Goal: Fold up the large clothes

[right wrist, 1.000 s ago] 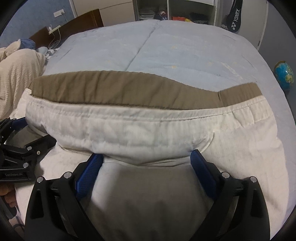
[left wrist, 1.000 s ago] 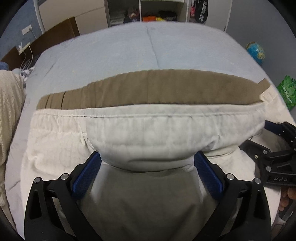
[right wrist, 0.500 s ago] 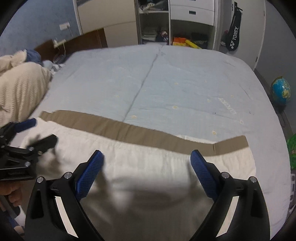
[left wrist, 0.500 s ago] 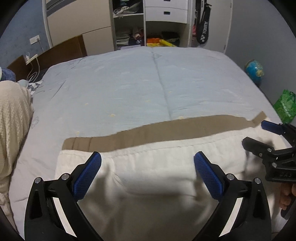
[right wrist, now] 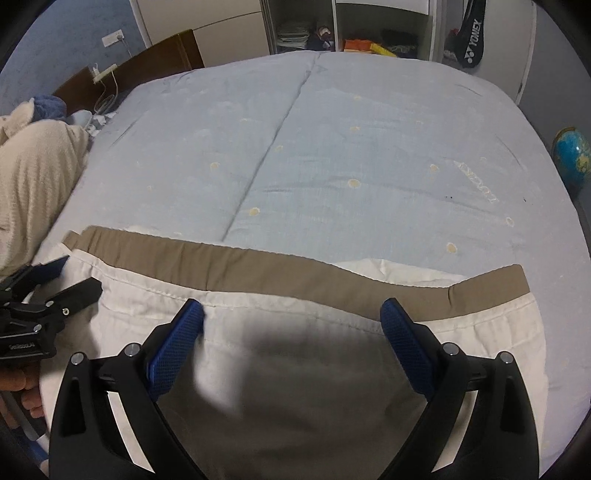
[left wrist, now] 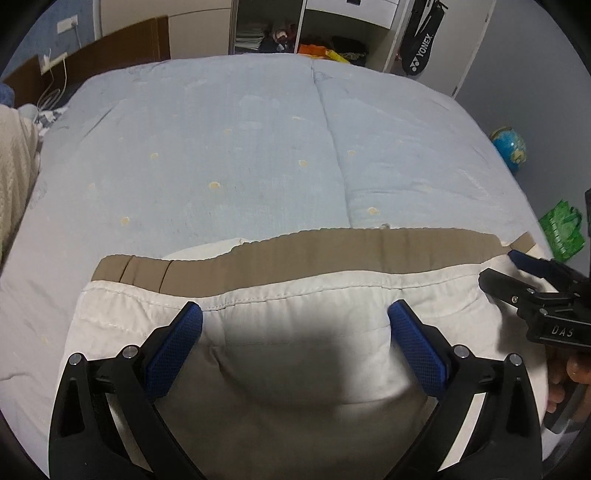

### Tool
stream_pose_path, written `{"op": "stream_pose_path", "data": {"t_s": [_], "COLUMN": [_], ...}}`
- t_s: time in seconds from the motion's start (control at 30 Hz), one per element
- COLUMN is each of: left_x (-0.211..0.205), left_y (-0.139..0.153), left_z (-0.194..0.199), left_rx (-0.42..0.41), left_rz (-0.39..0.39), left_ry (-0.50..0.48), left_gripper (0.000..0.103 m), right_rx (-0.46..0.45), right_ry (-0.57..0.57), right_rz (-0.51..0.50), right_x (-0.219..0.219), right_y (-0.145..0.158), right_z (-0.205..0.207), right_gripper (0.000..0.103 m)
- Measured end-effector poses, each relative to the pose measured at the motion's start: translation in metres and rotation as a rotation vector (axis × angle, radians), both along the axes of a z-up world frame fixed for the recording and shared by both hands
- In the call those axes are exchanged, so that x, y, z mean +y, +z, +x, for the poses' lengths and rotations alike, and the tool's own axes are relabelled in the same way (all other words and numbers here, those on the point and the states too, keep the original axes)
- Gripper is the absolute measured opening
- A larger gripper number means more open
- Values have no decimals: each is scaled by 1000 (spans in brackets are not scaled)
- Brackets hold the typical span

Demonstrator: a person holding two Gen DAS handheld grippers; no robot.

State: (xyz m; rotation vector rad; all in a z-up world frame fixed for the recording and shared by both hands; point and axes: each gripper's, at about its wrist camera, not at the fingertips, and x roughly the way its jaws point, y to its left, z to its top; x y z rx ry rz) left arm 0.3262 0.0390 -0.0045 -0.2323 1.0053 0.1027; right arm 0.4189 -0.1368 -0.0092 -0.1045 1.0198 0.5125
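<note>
A large cream garment [left wrist: 295, 362] with a brown band [left wrist: 332, 254] along its far edge lies folded and flat on the near part of the bed; it also shows in the right wrist view [right wrist: 295, 369], where the brown band [right wrist: 258, 269] runs across. My left gripper [left wrist: 295, 325] is open above the cream cloth, holding nothing. My right gripper [right wrist: 291, 321] is open above the same cloth, holding nothing. The right gripper also shows at the right edge of the left wrist view [left wrist: 532, 284]. The left gripper shows at the left edge of the right wrist view [right wrist: 51, 284].
The light blue bed cover [left wrist: 258, 147] stretches away beyond the garment. A beige blanket [right wrist: 33, 173] lies at the left. A wardrobe with shelves [right wrist: 332, 33], a globe [right wrist: 570, 155] and a green bag [left wrist: 561, 229] stand off the bed.
One second ago both grippers held the garment's edge lifted close to the cameras. Both have let go; the cloth now lies flat on the bed with its brown band at the far side.
</note>
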Motion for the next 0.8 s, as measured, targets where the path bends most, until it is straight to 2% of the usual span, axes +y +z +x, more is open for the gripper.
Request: {"op": "stream_pose_path", "data": {"t_s": [0.07, 0.2, 0.33, 0.43, 0.6, 0.7, 0.8], "left_x": [9, 25, 41, 52, 70, 82, 94], "left_y": [9, 24, 27, 19, 2, -13, -29], "left_z": [-16, -53, -97, -134, -172, -195, -205], "left_rx": [-34, -93, -92, -63, -22, -3, 3], "left_rz": [-33, -46, -17, 3, 12, -13, -94], "left_ry": [-13, -20, 17, 47, 102, 130, 163], "left_gripper": [97, 96, 96, 96, 94, 94, 94], "right_rx": [-14, -60, -92, -105, -101, -70, -44], "right_ry": [-14, -49, -65, -70, -87, -120, -151], "right_rz": [16, 19, -4, -37, -98, -91, -58], "right_x": [-13, -57, -106, -137, -178, -200, -217], "right_y": [7, 15, 13, 7, -12, -26, -38], "right_z": [-3, -18, -41, -58, -81, -87, -93], "right_gripper": [91, 91, 91, 91, 91, 91, 91]}}
